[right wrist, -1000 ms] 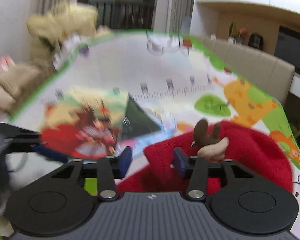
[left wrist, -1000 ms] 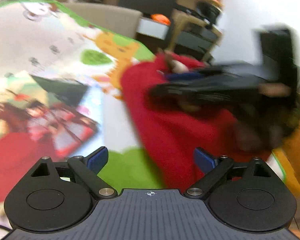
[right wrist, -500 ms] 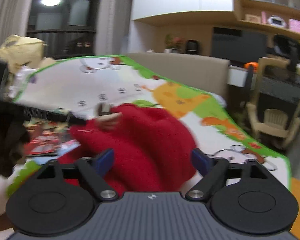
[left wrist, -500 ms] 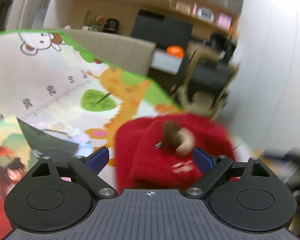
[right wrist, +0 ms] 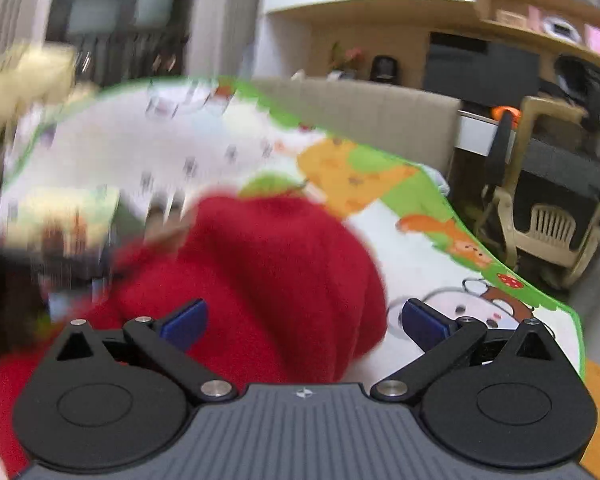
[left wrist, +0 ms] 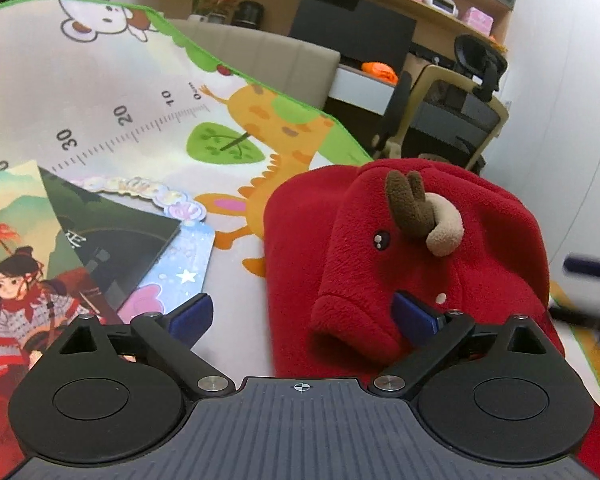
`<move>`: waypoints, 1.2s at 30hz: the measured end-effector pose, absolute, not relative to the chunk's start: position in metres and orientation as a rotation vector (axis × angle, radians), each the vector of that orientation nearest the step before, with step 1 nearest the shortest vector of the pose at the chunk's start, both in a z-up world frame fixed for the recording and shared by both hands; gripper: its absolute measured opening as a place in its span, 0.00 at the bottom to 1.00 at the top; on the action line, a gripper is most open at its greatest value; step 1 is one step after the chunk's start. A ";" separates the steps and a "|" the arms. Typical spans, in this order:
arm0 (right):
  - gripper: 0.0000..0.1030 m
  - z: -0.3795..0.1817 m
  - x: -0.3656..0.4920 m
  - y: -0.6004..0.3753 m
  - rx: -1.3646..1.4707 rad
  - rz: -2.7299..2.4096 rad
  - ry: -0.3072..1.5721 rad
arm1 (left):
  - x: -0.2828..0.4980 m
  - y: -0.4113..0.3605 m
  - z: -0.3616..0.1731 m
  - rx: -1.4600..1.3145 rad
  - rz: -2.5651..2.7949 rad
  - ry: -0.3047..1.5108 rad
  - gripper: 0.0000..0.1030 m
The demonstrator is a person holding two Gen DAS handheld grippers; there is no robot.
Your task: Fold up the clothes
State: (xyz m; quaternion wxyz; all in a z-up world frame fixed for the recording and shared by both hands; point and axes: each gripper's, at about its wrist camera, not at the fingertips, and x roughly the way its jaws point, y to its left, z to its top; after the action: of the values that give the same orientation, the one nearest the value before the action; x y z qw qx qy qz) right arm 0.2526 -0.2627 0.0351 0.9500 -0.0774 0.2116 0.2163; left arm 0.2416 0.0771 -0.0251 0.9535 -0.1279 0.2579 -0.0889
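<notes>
A red fleece garment [left wrist: 440, 264] lies bunched on a cartoon play mat [left wrist: 112, 92]. Its hood shows a brown antler [left wrist: 408, 204], a tan horn and a small eye. My left gripper [left wrist: 304, 316] is open just in front of the hood's lower edge, with the right blue pad against the fleece. In the right wrist view the same red garment [right wrist: 268, 264] fills the middle, blurred by motion. My right gripper [right wrist: 304, 320] is open over it, nothing pinched between its pads. At the right edge of the left wrist view a blurred dark piece of the other gripper [left wrist: 592, 264] shows.
Illustrated books [left wrist: 60, 240] lie on the mat left of the garment. Behind the mat stand a beige sofa back [left wrist: 284, 60], a chair [left wrist: 452, 108] and a desk with shelves. The mat's green edge [right wrist: 500, 264] runs close on the right, with orange floor beyond.
My right gripper opened and let go of the red fleece, then swung to the garment's right side. My left gripper turned to face the hood and came closer to it.
</notes>
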 end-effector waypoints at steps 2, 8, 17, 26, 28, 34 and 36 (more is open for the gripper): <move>1.00 0.051 0.277 -0.268 -0.049 0.380 0.439 | 0.243 0.079 -0.026 -0.271 -0.186 0.524 0.97; 1.00 0.014 0.363 -0.248 -0.099 0.156 0.622 | 0.244 0.083 -0.027 -0.289 -0.199 0.531 0.98; 1.00 -0.002 0.359 -0.253 -0.058 0.147 0.608 | 0.245 0.083 -0.029 -0.297 -0.203 0.538 0.99; 1.00 0.029 0.260 -0.262 -0.042 0.454 0.503 | 0.247 0.086 -0.031 -0.312 -0.199 0.551 1.00; 1.00 0.014 0.245 -0.257 -0.083 0.522 0.563 | 0.247 0.086 -0.032 -0.315 -0.197 0.551 1.00; 1.00 -0.031 0.225 -0.251 -0.149 0.485 0.545 | 0.237 0.096 -0.022 -0.398 -0.216 0.582 0.99; 1.00 -0.031 0.228 -0.253 -0.127 0.495 0.558 | 0.226 0.102 -0.014 -0.426 -0.263 0.598 0.99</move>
State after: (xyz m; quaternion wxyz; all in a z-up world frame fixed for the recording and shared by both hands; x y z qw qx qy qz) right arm 0.2280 -0.2532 -0.0309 0.9293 -0.0621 0.2726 0.2414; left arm 0.2261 0.1017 -0.0143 0.9250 -0.2074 0.2914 -0.1280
